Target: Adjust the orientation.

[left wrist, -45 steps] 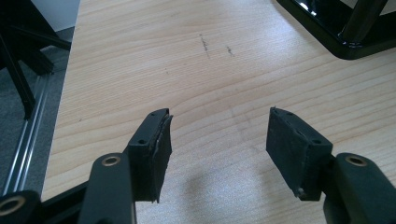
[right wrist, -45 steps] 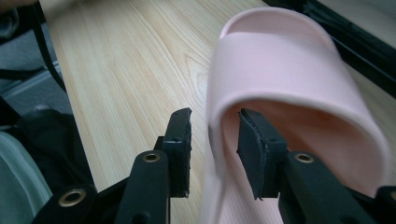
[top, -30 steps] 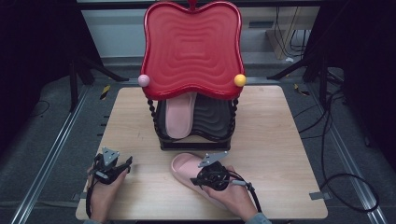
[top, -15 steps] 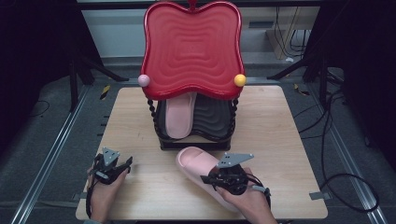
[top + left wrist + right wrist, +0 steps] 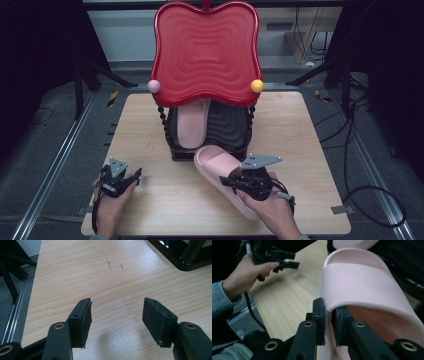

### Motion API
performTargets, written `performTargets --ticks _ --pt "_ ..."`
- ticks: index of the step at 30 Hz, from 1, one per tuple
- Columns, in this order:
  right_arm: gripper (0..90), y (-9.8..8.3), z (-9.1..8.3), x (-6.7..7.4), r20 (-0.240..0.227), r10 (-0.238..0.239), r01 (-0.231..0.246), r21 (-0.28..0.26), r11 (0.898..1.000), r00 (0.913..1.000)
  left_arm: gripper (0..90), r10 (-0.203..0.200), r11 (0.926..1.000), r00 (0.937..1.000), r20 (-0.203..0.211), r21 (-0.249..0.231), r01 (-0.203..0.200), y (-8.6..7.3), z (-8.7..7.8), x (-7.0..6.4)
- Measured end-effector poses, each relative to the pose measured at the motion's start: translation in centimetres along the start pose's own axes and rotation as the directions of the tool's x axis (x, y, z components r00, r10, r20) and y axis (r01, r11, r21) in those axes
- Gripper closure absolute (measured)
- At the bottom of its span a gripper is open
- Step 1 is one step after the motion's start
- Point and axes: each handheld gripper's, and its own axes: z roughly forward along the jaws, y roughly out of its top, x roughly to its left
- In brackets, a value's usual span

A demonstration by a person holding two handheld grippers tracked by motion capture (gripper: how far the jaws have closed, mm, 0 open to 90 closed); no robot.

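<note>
A pink slide sandal (image 5: 217,170) is lifted off the wooden table (image 5: 310,150) in front of the black shoe rack (image 5: 220,132), toe toward the rack. My right gripper (image 5: 235,181) is shut on the sandal's side edge (image 5: 332,307), pads pinching the sidewall beside the strap. A second pink sandal (image 5: 192,122) rests on the rack's left side under the red wavy panel (image 5: 205,52). My left gripper (image 5: 134,175) hovers low at the table's front left, open, with bare wood between its pads (image 5: 83,317).
The red panel carries a pink ball (image 5: 154,86) and a yellow ball (image 5: 257,86) at its lower corners. The rack's right side shows dark ribbed shelf (image 5: 227,125). Cables (image 5: 360,195) lie on the floor right of the table. The rack's base corner (image 5: 185,262) appears in the left gripper view.
My right gripper has lifted the pink sandal off the table and carried it right and toward the rack, its toe swinging up to the rack's front. The left gripper has stayed put.
</note>
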Motion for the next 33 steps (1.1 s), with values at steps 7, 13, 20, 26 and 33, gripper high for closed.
performTargets --ticks 7,13,20,26,33 --pt "81.5 0.7 -0.9 -0.4 0.053 0.03 -0.027 -0.064 0.998 0.9981 39.9 0.002 1.0 1.0 0.0 0.001 -0.002 0.0 0.0 0.0" --pt "81.6 1.7 -0.5 -0.5 0.119 0.065 -0.051 -0.115 0.992 0.9908 39.9 0.004 1.0 1.0 0.002 0.001 -0.004 0.0 0.0 0.0" --pt "81.9 3.0 0.6 -0.8 0.193 0.093 -0.065 -0.144 0.987 0.9768 39.9 -0.001 1.0 1.0 0.004 0.001 0.001 0.0 0.0 0.0" --pt "82.2 3.7 1.4 -1.0 0.228 0.098 -0.065 -0.147 0.987 0.9688 39.9 -0.005 1.0 1.0 0.007 0.0 0.005 0.0 0.0 0.0" --pt "82.1 4.1 2.0 -1.1 0.256 0.113 -0.075 -0.152 0.985 0.9601 39.9 -0.006 1.0 1.0 0.008 0.0 0.006 0.0 0.1 0.0"
